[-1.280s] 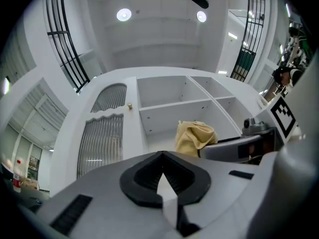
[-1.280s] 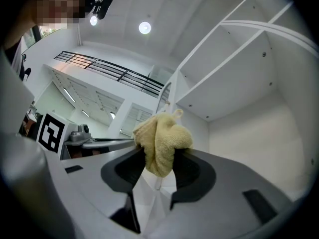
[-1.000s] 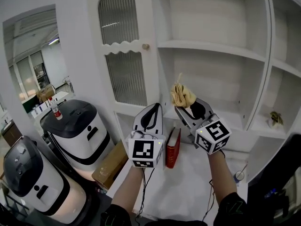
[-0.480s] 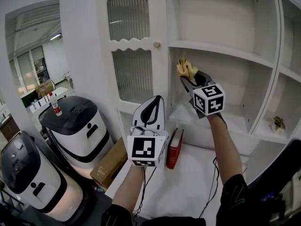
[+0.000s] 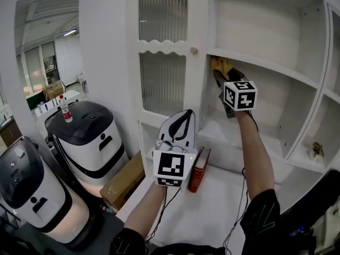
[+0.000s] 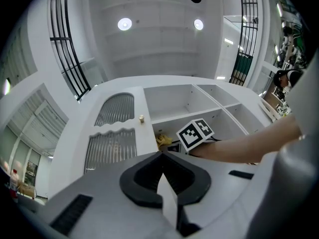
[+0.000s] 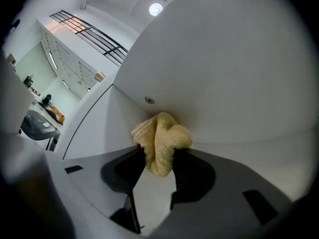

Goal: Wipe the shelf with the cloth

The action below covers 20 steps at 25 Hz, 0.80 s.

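Note:
My right gripper (image 5: 218,72) is raised to the left end of the upper shelf (image 5: 271,72) and is shut on a crumpled yellow cloth (image 5: 219,63). In the right gripper view the cloth (image 7: 162,139) bulges out of the right gripper (image 7: 160,157) and presses against a white panel of the shelf unit (image 7: 224,83), just below a small screw. My left gripper (image 5: 186,116) hangs lower, in front of the cabinet, shut and holding nothing. In the left gripper view, the cloth (image 6: 163,141) and the right gripper's marker cube (image 6: 195,133) show past the left gripper (image 6: 161,156).
A ribbed cabinet door (image 5: 162,73) with a round knob (image 5: 194,50) stands just left of the shelf. A red book (image 5: 196,169) leans at the unit's base beside a cardboard box (image 5: 125,184). Two white-and-black machines (image 5: 87,142) sit at the left. A small object (image 5: 317,150) lies on a lower right shelf.
My right gripper has lifted the cloth from lower-shelf height up to the left end of the upper shelf. The left gripper has hardly moved.

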Motion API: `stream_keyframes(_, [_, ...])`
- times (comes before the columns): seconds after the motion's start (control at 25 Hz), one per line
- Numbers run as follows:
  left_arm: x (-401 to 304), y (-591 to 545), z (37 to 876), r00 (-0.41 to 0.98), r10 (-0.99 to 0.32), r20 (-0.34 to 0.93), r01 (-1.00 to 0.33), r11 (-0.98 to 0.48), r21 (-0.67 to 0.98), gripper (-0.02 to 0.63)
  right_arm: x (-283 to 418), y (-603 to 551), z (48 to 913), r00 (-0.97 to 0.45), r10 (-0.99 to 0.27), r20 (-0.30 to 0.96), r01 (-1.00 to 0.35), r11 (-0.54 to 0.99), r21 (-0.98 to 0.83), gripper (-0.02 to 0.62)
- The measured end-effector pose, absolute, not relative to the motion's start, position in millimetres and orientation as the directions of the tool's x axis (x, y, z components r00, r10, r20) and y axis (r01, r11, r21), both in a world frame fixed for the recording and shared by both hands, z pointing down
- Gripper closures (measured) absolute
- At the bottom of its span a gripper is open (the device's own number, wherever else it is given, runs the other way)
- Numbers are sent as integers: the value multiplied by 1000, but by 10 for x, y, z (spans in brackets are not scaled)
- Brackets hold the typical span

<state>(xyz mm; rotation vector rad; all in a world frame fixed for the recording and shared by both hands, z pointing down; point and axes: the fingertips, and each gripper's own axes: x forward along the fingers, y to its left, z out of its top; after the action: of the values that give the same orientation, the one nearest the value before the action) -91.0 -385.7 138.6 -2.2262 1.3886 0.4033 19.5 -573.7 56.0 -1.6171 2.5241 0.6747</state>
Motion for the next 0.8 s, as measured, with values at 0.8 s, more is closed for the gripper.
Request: stream_keyframes(0.8, [-898,-3819,1395,457,-750,-478,-889,-369,-272,607,-149,-5121,434,-606,-705,-368,-779,434,452,437])
